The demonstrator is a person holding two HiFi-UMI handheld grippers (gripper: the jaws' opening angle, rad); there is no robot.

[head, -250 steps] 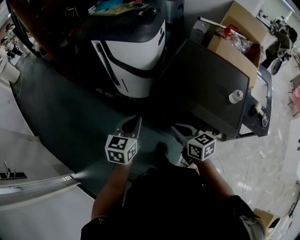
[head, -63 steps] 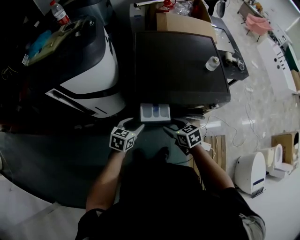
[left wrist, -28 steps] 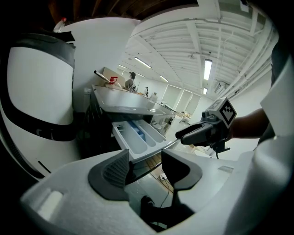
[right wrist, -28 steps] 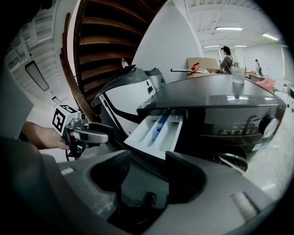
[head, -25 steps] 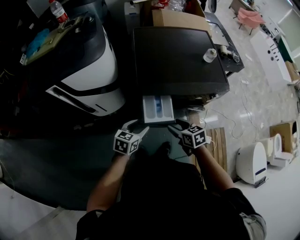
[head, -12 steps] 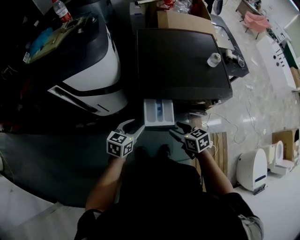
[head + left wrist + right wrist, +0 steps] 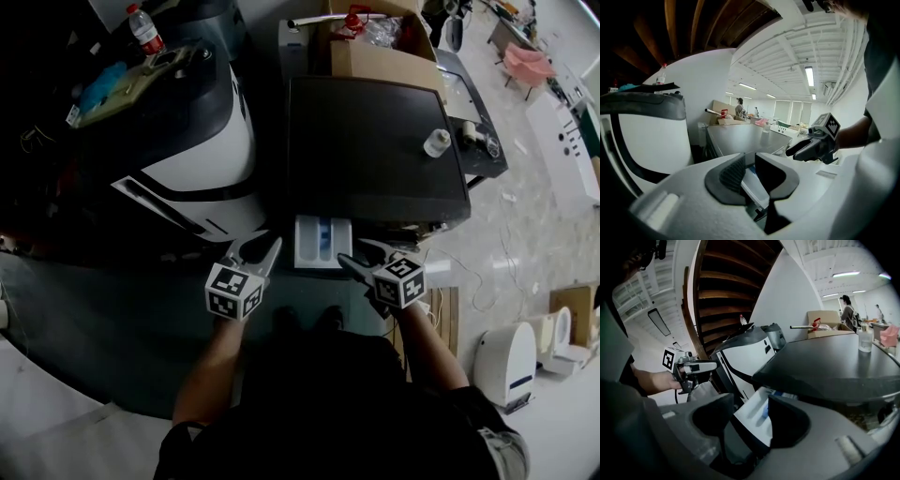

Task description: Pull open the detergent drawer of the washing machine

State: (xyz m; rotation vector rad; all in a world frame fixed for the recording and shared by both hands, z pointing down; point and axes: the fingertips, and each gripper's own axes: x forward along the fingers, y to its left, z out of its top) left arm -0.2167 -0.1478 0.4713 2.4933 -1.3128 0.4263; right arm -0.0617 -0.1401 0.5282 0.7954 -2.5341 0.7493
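Fingers (image 7: 732, 173) ribbed; drawer (image 7: 322, 242) white, rectangular

a white rectangular plastic detergent drawer (image 7: 322, 242) stands pulled out towards the near side from the front face of a box-shaped washing machine with a flat dark top (image 7: 375, 150). the drawer sits at the left end of the machine's front, lying level with its open side up. long compartments run side by side inside it, and the middle one shows blue.
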